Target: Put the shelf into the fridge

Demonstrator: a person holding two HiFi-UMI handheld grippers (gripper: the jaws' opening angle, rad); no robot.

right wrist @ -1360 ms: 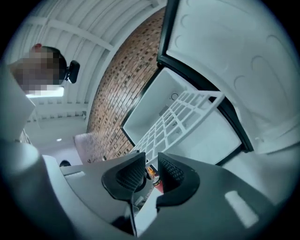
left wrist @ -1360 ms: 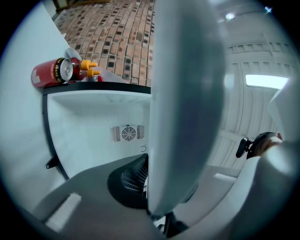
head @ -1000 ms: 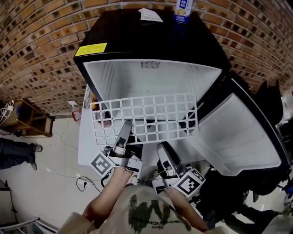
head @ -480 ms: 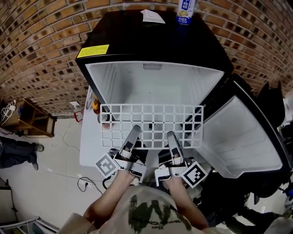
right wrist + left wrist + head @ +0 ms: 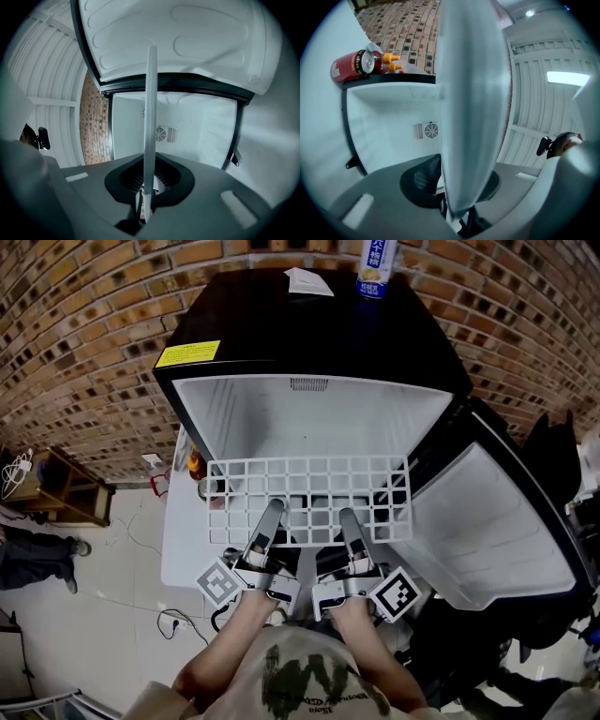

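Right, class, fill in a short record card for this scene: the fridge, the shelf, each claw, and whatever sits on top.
fridge: black, white inside, door swung open
shelf: white grid, held in front of the opening
left claw: jaws just been opening, shelf edge between them
right claw: jaws just been closing, clamped on the shelf edge
on top: bottle, paper
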